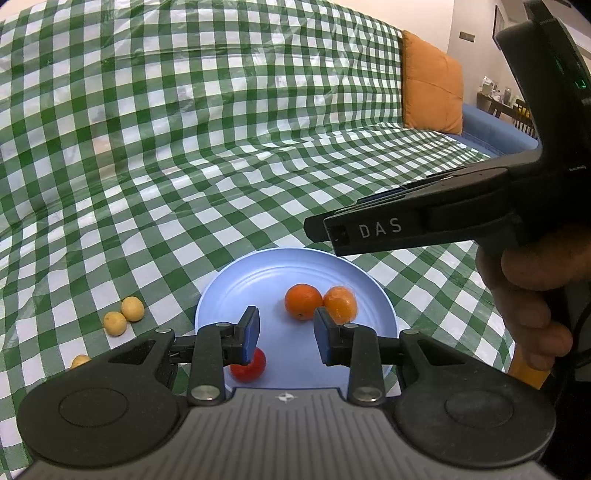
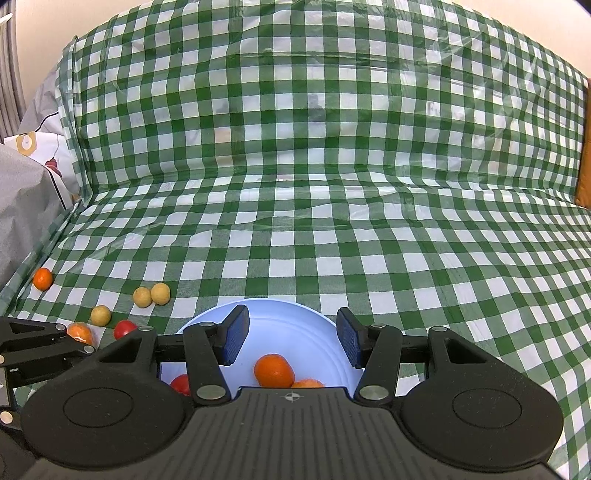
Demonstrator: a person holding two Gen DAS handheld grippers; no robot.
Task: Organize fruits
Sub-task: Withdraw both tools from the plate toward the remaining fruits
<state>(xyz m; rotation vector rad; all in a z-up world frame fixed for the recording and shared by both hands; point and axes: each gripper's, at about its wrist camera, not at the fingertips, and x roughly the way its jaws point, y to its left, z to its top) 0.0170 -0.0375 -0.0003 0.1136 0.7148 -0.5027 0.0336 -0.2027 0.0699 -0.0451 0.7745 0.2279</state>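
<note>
Left wrist view: left gripper (image 1: 286, 334) jaws apart, empty, over blue plate (image 1: 236, 280); two oranges (image 1: 303, 301) just beyond, tomato (image 1: 251, 367) under left jaw; right gripper (image 2: 291, 338) jaws wider, empty

A green-and-white checked cloth (image 1: 221, 129) drapes a blue sofa (image 1: 491, 129); an orange cushion (image 1: 430, 81) sits upper right, against a cream wall (image 1: 472, 18).

Blue plate (image 1: 229, 291) lower centre: two oranges (image 1: 303, 301) touching, one red tomato (image 1: 255, 367). Yellow fruits (image 2: 151, 294) loose on cloth, lower left.
</note>
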